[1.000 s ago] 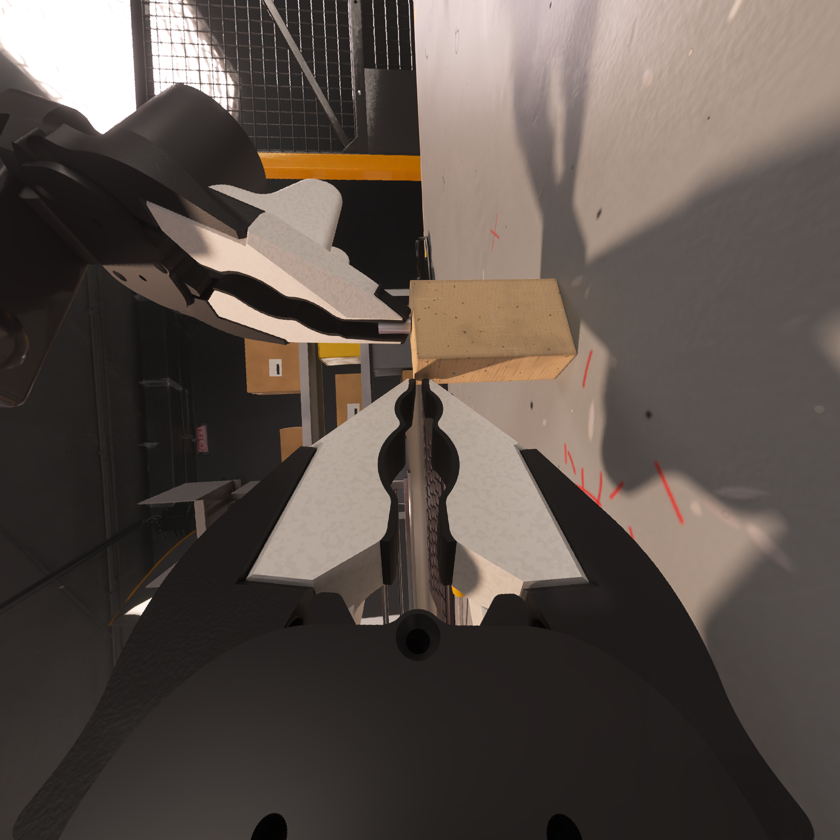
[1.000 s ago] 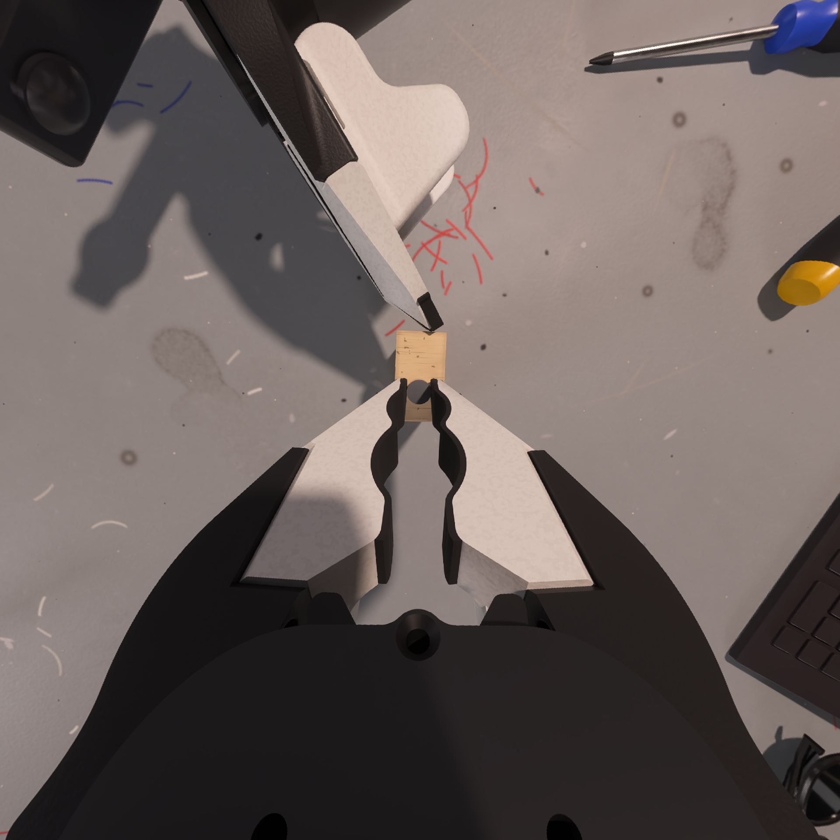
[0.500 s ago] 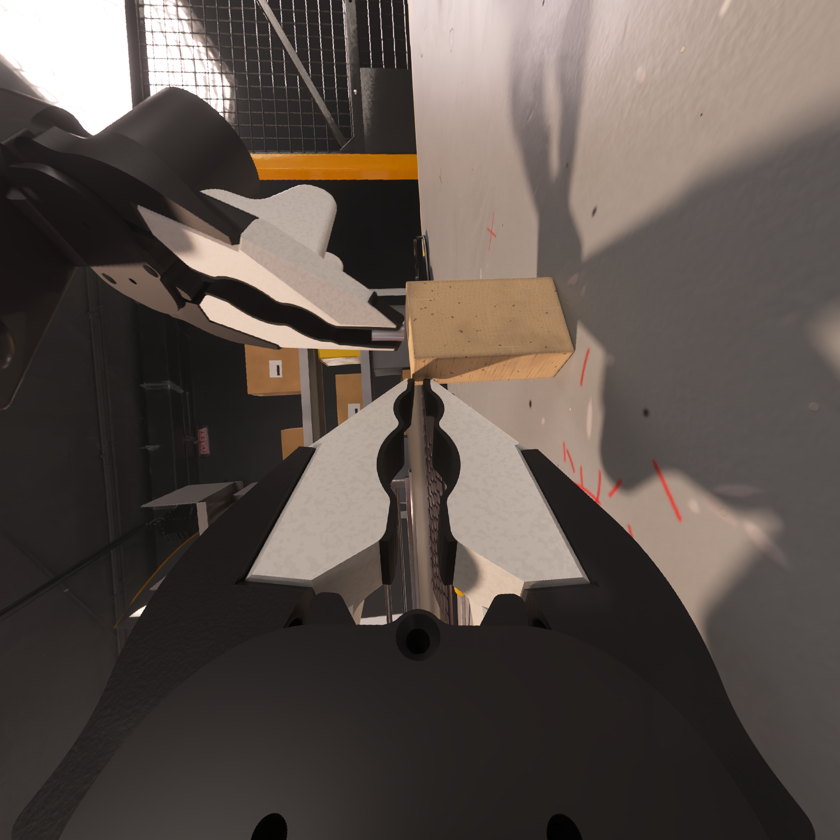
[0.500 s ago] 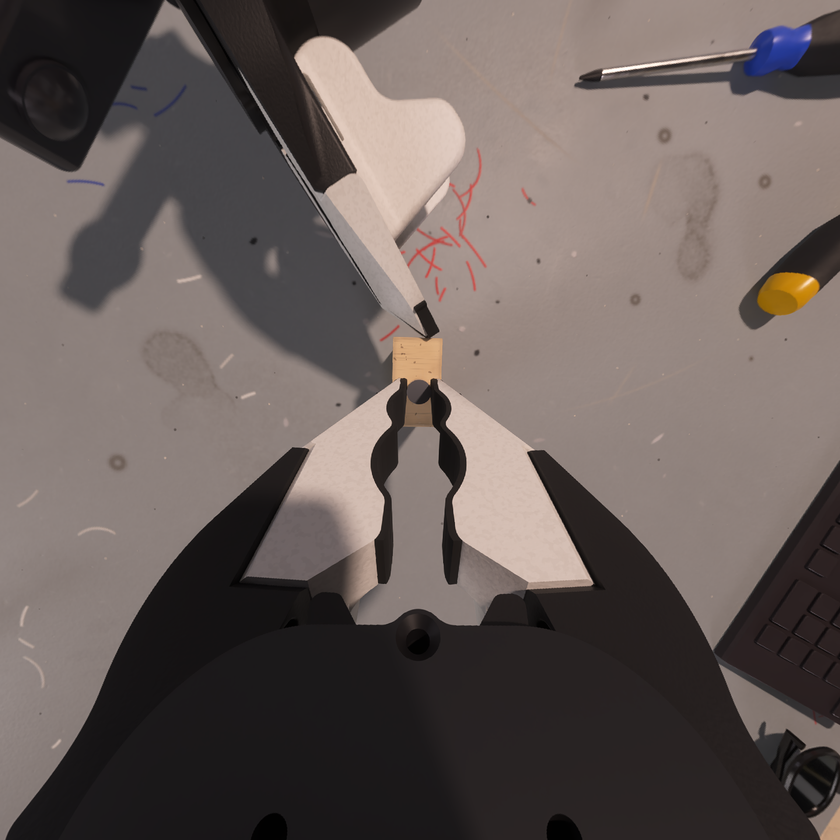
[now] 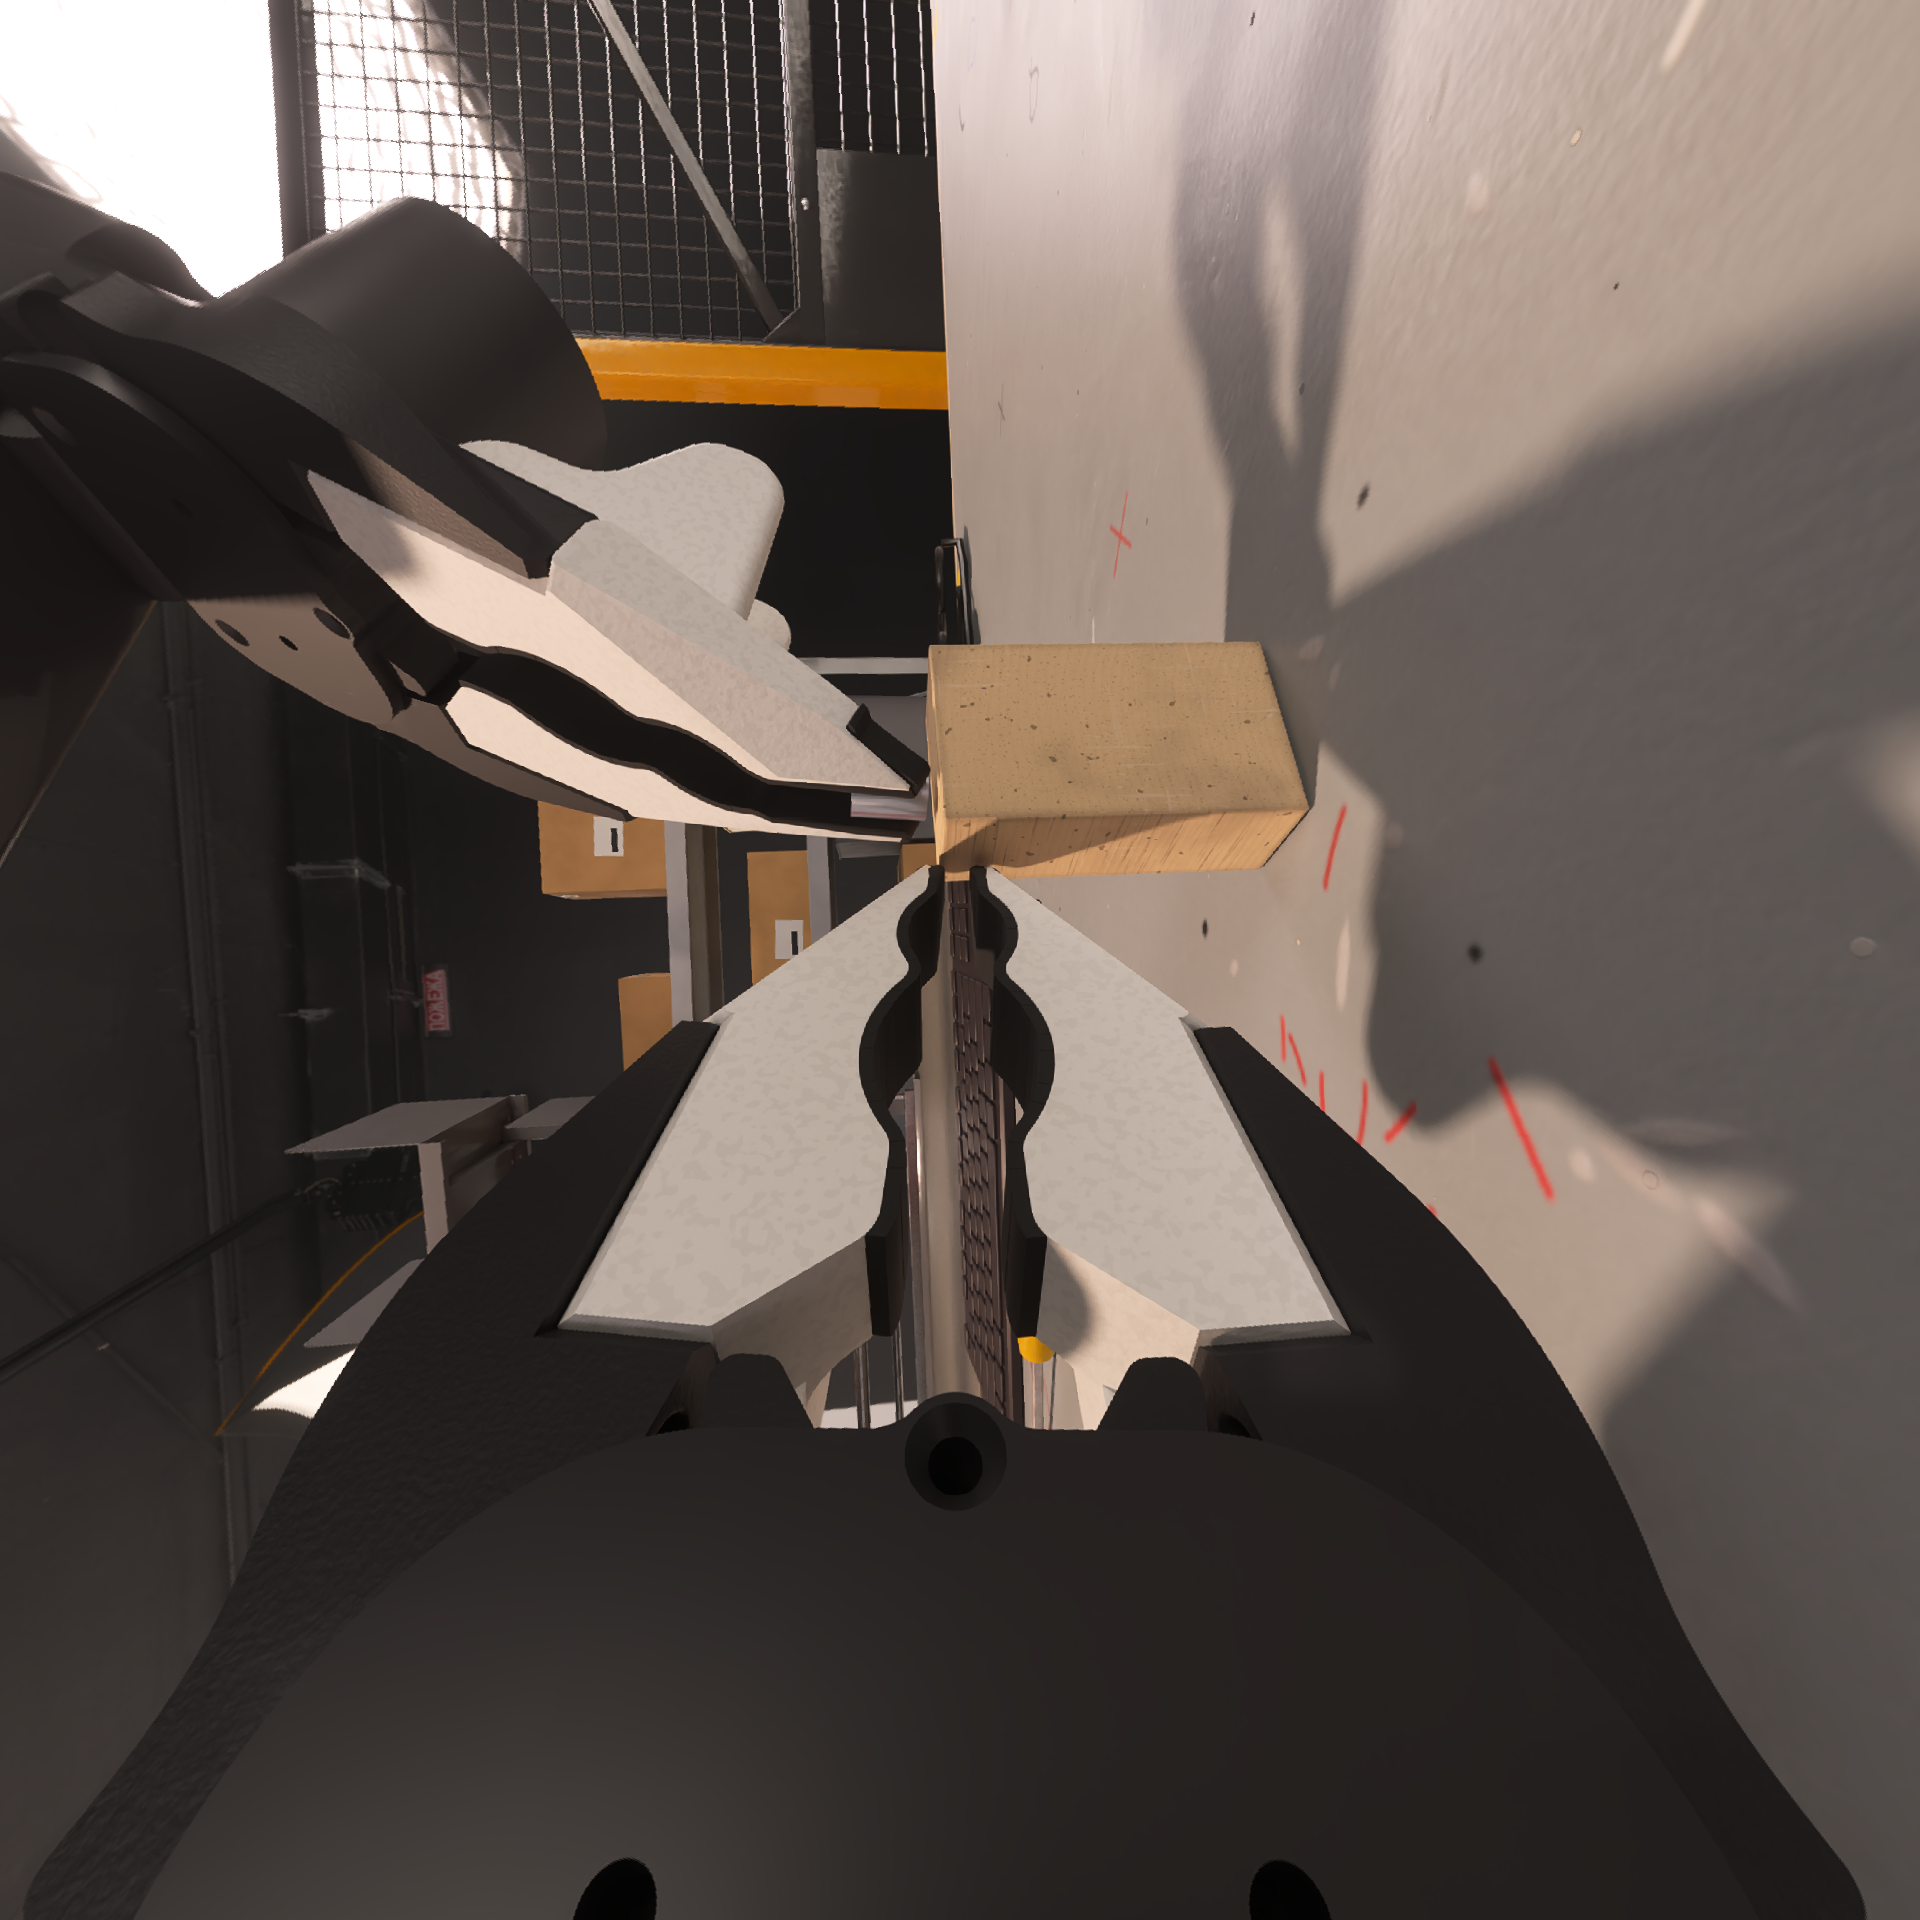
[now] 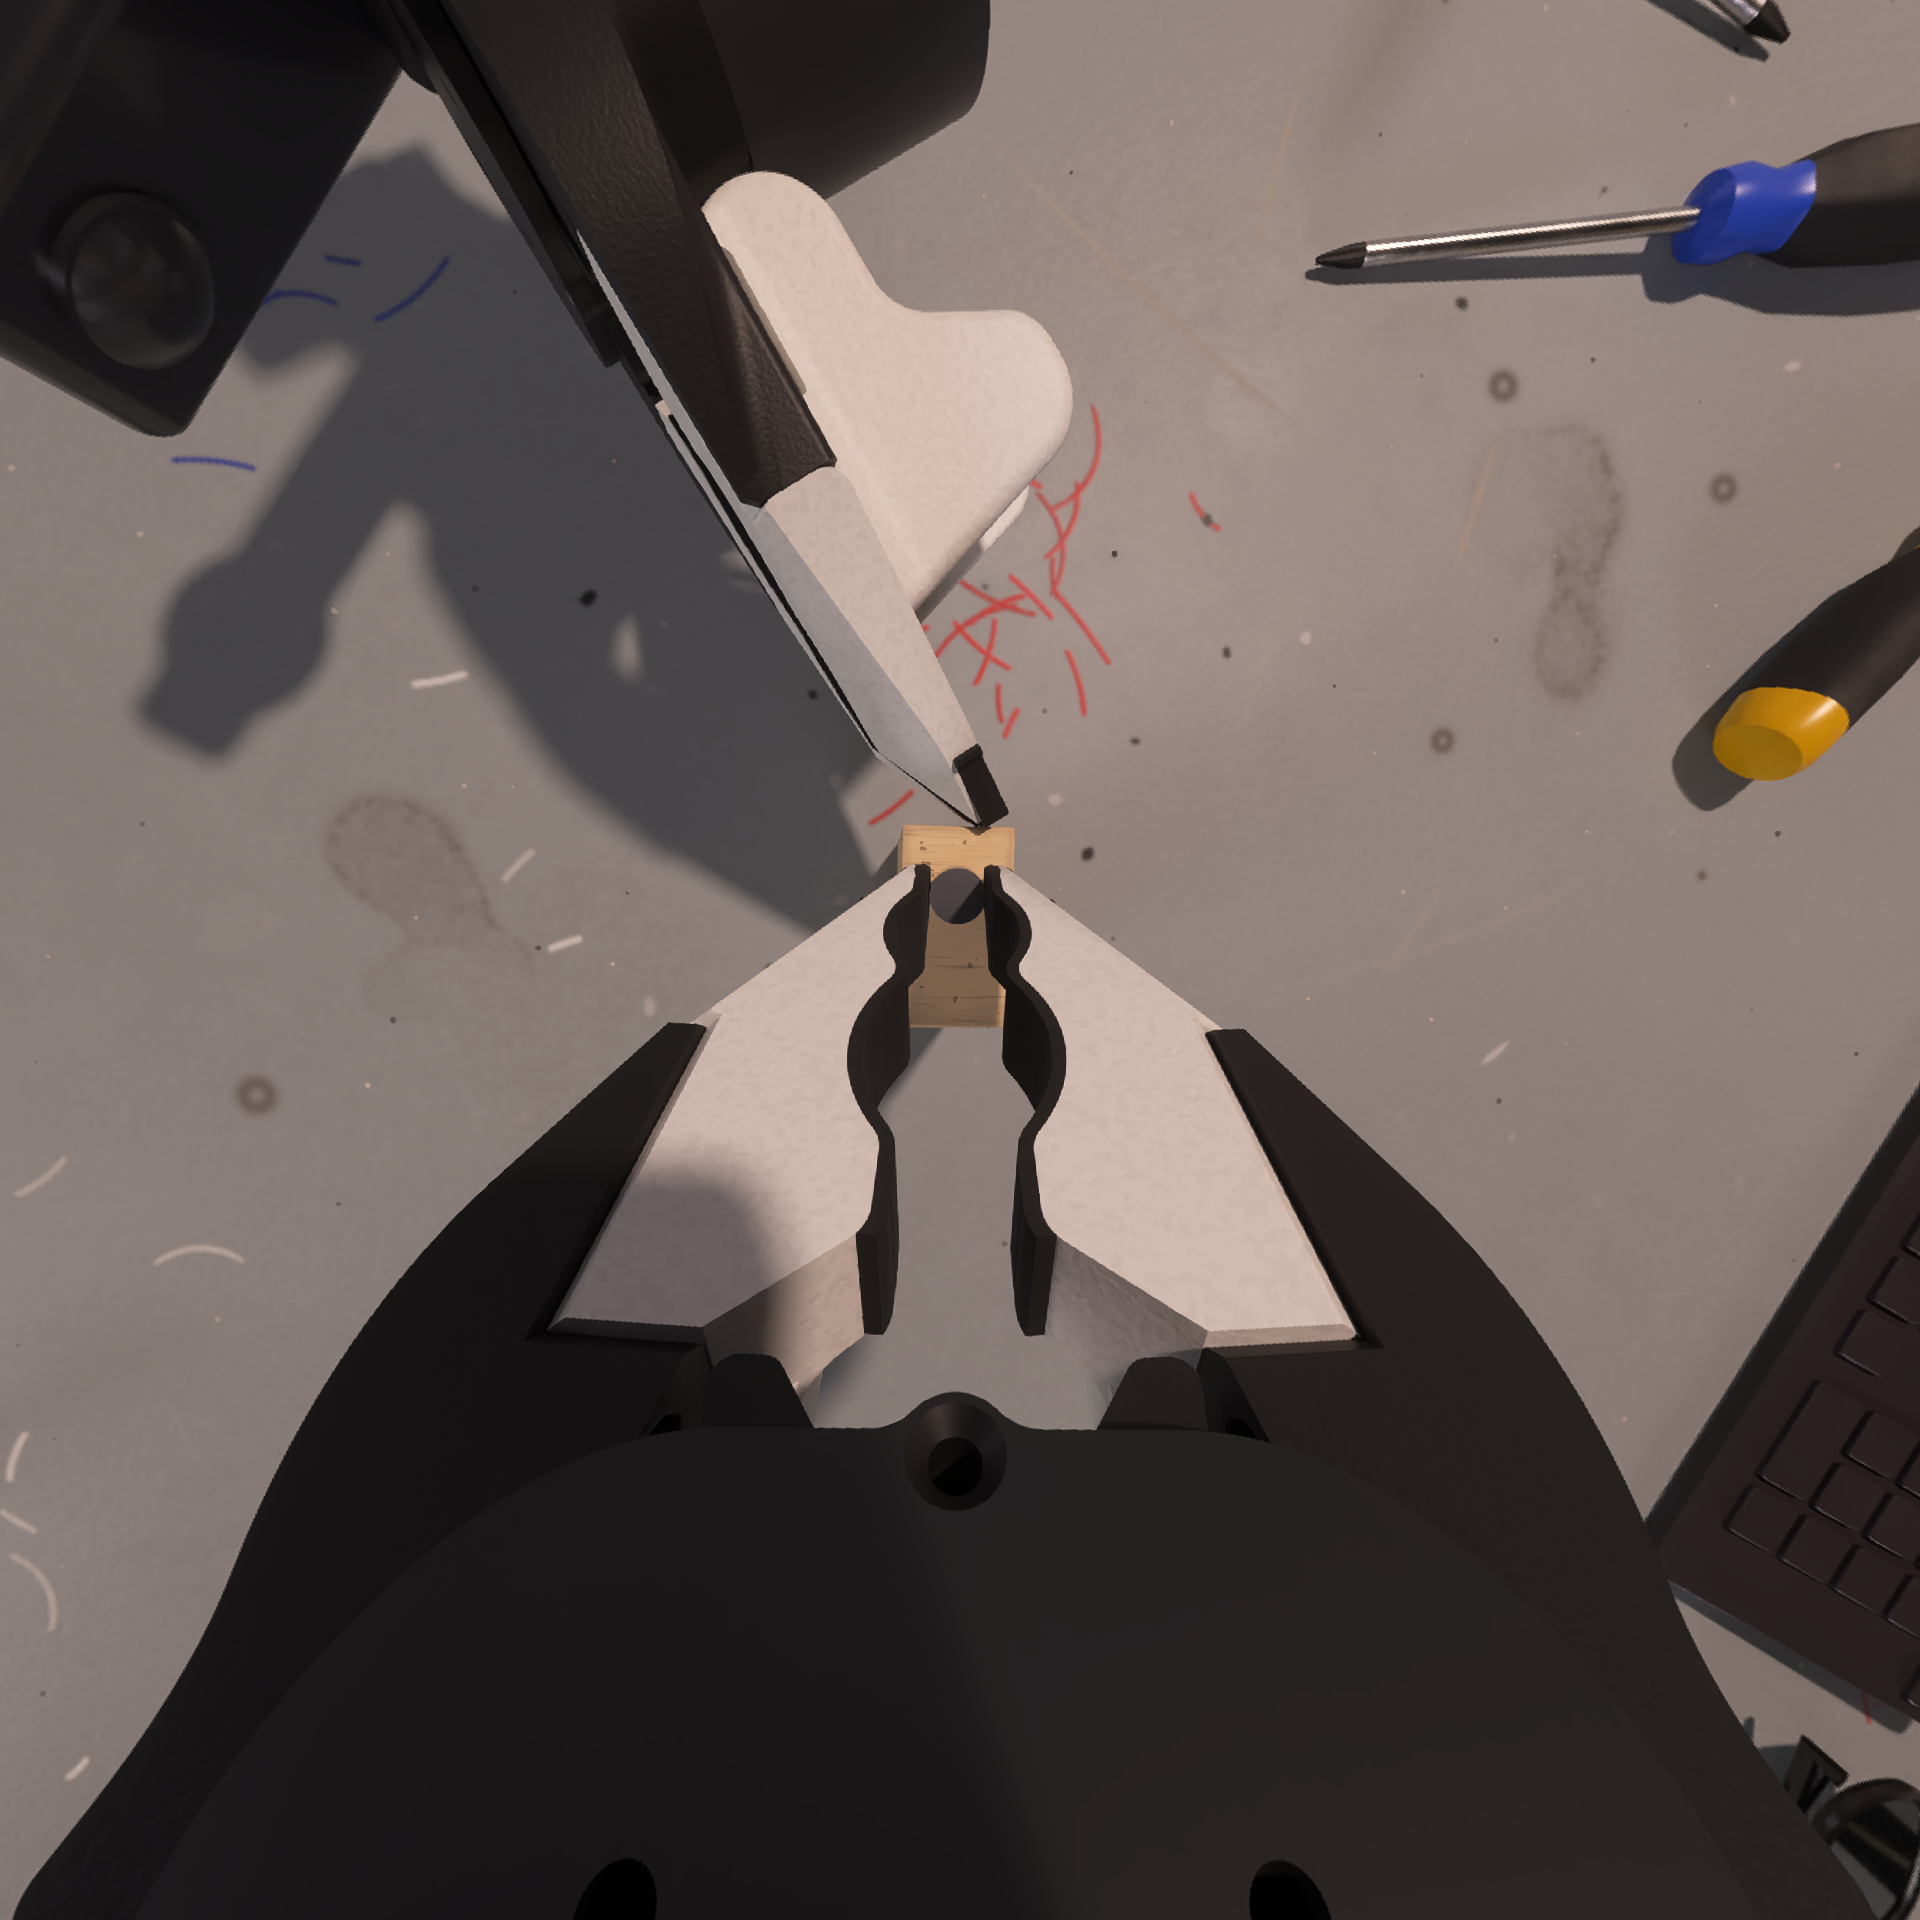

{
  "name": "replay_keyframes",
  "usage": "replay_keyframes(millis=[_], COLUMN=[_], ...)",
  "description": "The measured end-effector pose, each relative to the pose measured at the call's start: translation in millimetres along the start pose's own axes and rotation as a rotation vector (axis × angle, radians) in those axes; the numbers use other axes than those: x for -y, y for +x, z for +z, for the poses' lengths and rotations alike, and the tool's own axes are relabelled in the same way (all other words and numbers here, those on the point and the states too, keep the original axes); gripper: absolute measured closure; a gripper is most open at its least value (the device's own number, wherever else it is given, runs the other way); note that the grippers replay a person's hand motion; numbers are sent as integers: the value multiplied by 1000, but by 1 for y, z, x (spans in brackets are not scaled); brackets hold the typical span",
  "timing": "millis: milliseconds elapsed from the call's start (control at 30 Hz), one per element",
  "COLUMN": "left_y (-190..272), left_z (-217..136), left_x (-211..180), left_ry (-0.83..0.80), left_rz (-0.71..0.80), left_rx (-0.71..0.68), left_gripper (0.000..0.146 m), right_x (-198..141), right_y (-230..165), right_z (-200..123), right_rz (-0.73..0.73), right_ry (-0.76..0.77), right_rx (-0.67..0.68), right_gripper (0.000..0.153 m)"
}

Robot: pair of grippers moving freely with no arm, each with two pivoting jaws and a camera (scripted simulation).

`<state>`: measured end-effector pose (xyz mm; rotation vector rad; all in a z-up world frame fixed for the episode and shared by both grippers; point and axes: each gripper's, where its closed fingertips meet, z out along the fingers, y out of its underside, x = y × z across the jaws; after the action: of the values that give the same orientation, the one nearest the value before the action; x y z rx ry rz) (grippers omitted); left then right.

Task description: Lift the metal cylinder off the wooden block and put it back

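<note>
The wooden block (image 5: 1112, 748) stands on the grey table (image 5: 1558, 623); in the right wrist view I see it from above (image 6: 956, 977). My right gripper (image 6: 956, 883) is shut on the short metal cylinder (image 6: 956, 896), which also shows in the left wrist view (image 5: 888, 808). The cylinder's end meets the block's top face with no gap that I can see. My left gripper (image 5: 956, 875) is shut and empty, tips against the block's near top edge. From the right wrist view its fingertips (image 6: 982, 800) touch the block's far edge.
A blue-handled screwdriver (image 6: 1745, 213) and a yellow-capped tool handle (image 6: 1782, 732) lie at the right. A dark keyboard (image 6: 1829, 1455) is at the lower right. Red scribbles (image 6: 1039, 613) mark the table beyond the block.
My right gripper has shifted with the cylinder across the block's top toward the left gripper's side. The block and the left gripper have barely moved.
</note>
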<state>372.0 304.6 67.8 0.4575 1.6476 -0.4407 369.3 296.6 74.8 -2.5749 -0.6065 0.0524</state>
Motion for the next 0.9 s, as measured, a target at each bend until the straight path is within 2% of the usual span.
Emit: replay_keyframes(millis=[900], left_y=[0], left_z=[0], left_x=[-1], left_ry=[0], left_rz=[-25], left_rx=[-9], left_gripper=[142], right_x=[0], right_y=[2], right_z=[0], right_rz=[14], right_ry=[-7], right_rx=[-25], right_gripper=[143])
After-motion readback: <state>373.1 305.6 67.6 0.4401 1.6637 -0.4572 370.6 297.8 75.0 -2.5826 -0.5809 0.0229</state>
